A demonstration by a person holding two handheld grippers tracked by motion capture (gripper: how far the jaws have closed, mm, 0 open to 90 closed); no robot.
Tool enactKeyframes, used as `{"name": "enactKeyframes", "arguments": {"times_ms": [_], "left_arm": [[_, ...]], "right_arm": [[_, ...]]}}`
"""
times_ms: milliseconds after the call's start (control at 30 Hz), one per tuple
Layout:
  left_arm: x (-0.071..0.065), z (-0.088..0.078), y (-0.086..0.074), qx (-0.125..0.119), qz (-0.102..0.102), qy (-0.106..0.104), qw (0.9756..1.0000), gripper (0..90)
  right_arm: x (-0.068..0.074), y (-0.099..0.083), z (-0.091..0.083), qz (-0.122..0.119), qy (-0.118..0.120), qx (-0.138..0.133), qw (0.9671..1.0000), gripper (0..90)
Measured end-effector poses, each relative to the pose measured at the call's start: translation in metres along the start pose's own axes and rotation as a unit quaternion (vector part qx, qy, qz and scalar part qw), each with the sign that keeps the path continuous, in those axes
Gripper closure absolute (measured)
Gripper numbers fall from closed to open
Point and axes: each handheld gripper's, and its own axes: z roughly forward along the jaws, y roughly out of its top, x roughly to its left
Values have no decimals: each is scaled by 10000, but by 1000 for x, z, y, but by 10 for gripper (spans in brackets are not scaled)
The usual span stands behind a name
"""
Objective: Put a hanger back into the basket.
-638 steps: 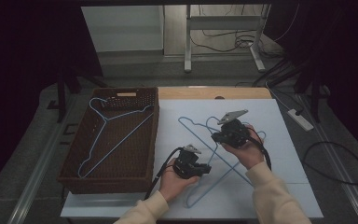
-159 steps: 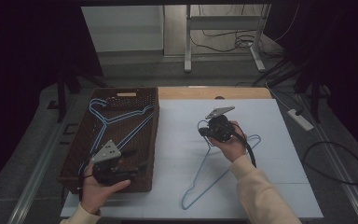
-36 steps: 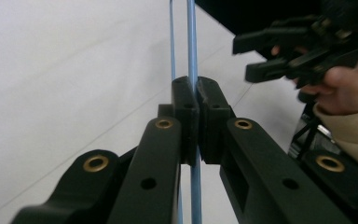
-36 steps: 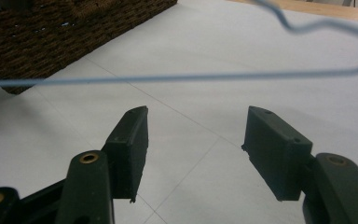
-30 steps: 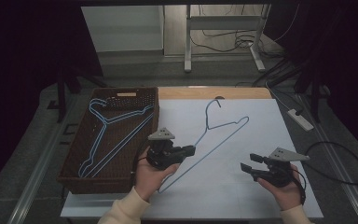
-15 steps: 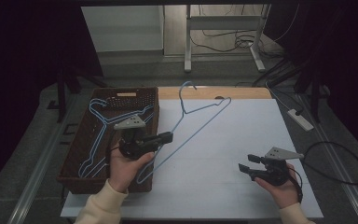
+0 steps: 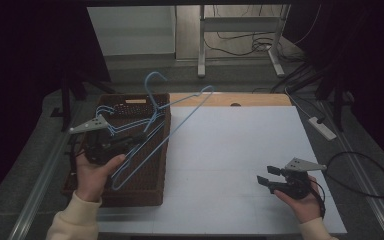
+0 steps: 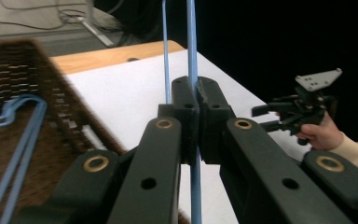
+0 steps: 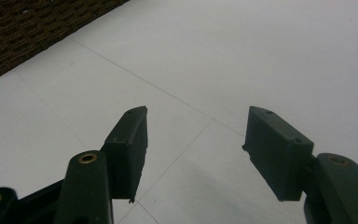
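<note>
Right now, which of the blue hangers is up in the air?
The blue hanger pinched in the left claw, tilted above the basket's edge. The other hangers lie flat inside the basket.

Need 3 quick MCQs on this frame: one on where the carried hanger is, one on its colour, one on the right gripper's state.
1. Where is the hanger that the left gripper holds?
A. Flat on the white table top
B. Lifted, partly over the basket
C. On the floor

2. What colour is that hanger?
A. Blue
B. Red
C. White

3. How is the right gripper?
A. Shut on a hanger
B. Shut on nothing
C. Open and empty

Answers:
1. B: in the high view the hanger slants up from the left gripper, its lower end over the basket and its far corner past the rim.
2. A: its wire shows light blue in the high view and between the jaws in the left gripper view.
3. C: in the right gripper view the jaws stand apart with bare white table top between them.
</note>
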Motion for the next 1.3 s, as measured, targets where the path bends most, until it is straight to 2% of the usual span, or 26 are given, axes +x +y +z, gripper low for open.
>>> {"name": "enactKeyframes", "arguments": {"times_ms": [233,400,433,467,533,567,633,967,1067,1300], "left_arm": [[34,-31,-5,11,-121,395,9991,874],[55,-40,-11,79,-159,620,9979,874],[55,-40,-11,79,-159,620,9979,874],[66,-42,-14,154,-188,677,9974,874],[74,-44,-16,228,-213,706,9970,874],[74,-44,-16,228,-213,706,9970,874],[84,-44,-19,351,-183,710,9967,874],[100,-39,-32,628,-298,895,9936,874],[103,-36,-34,703,-316,880,9931,874],[110,-21,-42,1042,-357,861,9902,874]], "right_arm": [[1,0,1,8,-12,35,10000,402],[1,-1,1,10,-16,56,10000,401],[1,-1,1,11,-15,59,10000,401],[0,-1,2,13,-23,70,10000,401],[0,-1,2,9,-27,82,10000,401],[0,-1,2,8,-28,89,10000,401],[1,-1,2,8,-24,87,10000,401],[1,-1,3,-7,-35,113,9999,401],[1,-1,3,-12,-42,124,9999,401],[2,-1,4,-56,-60,160,9998,401]]}}
